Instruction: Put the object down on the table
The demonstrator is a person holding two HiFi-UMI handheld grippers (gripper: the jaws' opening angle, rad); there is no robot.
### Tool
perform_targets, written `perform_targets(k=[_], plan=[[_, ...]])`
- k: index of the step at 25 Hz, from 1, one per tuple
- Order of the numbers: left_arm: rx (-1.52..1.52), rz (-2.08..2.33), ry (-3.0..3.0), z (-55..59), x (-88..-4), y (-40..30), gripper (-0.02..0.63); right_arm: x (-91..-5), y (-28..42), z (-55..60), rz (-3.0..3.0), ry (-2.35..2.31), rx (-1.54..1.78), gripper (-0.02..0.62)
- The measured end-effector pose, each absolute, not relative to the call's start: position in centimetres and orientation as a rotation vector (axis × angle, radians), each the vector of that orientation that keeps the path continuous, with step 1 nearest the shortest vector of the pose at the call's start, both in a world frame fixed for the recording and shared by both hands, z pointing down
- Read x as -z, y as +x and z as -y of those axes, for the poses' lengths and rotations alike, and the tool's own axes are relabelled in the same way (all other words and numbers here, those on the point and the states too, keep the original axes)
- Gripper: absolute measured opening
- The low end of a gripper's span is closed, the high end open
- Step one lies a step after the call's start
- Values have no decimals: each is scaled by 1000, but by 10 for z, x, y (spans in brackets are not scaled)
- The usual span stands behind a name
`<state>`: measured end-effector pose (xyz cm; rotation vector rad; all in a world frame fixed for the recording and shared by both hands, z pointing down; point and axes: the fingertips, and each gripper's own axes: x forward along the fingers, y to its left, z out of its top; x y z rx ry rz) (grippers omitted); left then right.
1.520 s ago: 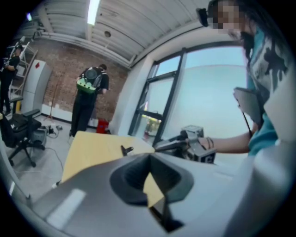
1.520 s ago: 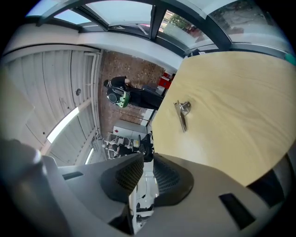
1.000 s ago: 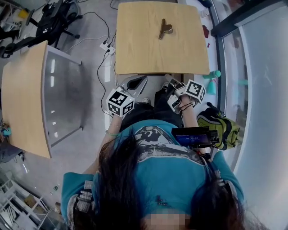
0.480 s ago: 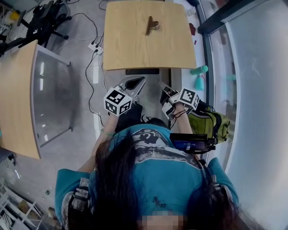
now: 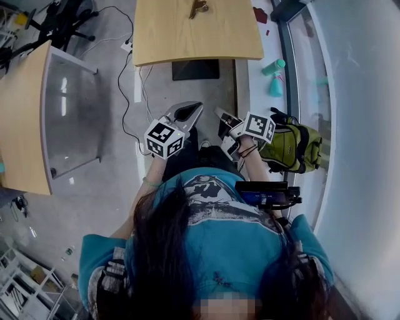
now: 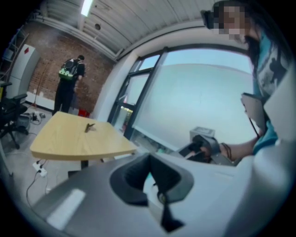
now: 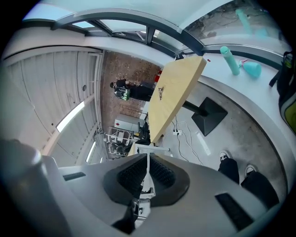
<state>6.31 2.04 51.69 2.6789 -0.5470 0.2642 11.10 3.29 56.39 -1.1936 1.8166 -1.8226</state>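
Note:
A small brown clip-like object [image 5: 199, 7] lies on the light wooden table [image 5: 187, 37] at the top of the head view, well away from both grippers. It also shows small on the table [image 6: 78, 141] as the object [image 6: 89, 127] in the left gripper view, and as the object [image 7: 160, 91] in the right gripper view. My left gripper [image 5: 189, 112] is held over the floor in front of the person, shut and with nothing in it, as its jaws [image 6: 149, 159] show. My right gripper [image 5: 222, 115] is beside it, its jaws [image 7: 148, 159] shut and holding nothing.
A second wooden table [image 5: 25, 119] stands at the left. The near table's black base [image 5: 195, 69] and cables [image 5: 128, 81] lie on the floor. A teal bottle [image 5: 275, 65] and a green backpack [image 5: 290, 147] sit by the window wall at right. A person [image 6: 69, 83] stands far off.
Both grippers and the person have drawn back from the table, which has slid towards the top of the head view. The object stays on the table.

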Motion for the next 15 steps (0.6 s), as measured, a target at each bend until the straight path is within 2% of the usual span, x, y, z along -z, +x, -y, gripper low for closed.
perform_targets(k=[5, 15], plan=[[-300, 632, 2643, -76, -520, 41, 3, -559, 104, -77, -1845, -1167, 1830, 26], [-312, 800, 2607, -110, -510, -8, 3, -555, 70, -93, -1907, -1088, 1854, 26]])
